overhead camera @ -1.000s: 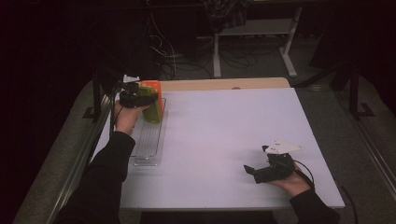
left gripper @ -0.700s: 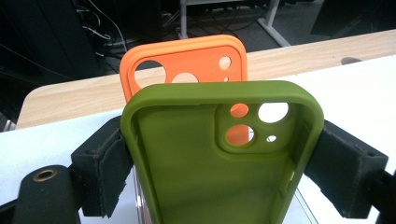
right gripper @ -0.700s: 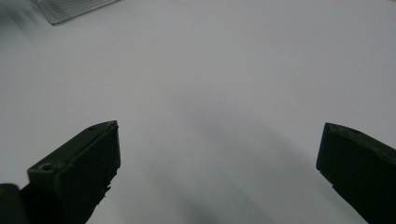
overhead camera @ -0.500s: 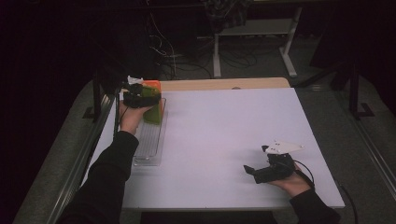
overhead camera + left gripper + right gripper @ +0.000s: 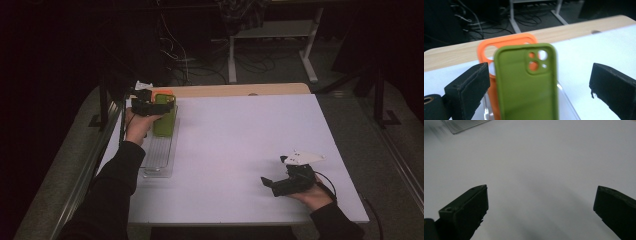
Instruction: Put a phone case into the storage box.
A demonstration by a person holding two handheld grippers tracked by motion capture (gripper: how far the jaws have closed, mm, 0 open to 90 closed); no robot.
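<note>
- My left gripper point(image 5: 159, 102) sits at the far left end of the white table point(image 5: 235, 150), and in its own view point(image 5: 540, 82) the jaws stand wide apart.
- These jaws have just been opening; the green phone case point(image 5: 527, 85) stands upright between them, with clear air on both sides, so neither pad presses on it.
- That green case stands in the far end of a clear plastic rack point(image 5: 159, 155), which lies along the table's left edge.
- Right behind it an orange phone case point(image 5: 499, 46) stands upright too, its camera cut-out peeking past the green one's top left corner. I cannot tell whether the two cases touch.
- From the high view, the green phone case point(image 5: 164, 117) is just below my left hand point(image 5: 137, 125), the orange one a sliver at its far side.
- My right gripper point(image 5: 270, 182) rests near the table's near right corner, well apart from the rack.
- In its own view point(image 5: 540, 207) its jaws are spread wide over bare white tabletop, gripping nothing; a corner of the rack point(image 5: 464, 125) shows far off.
</note>
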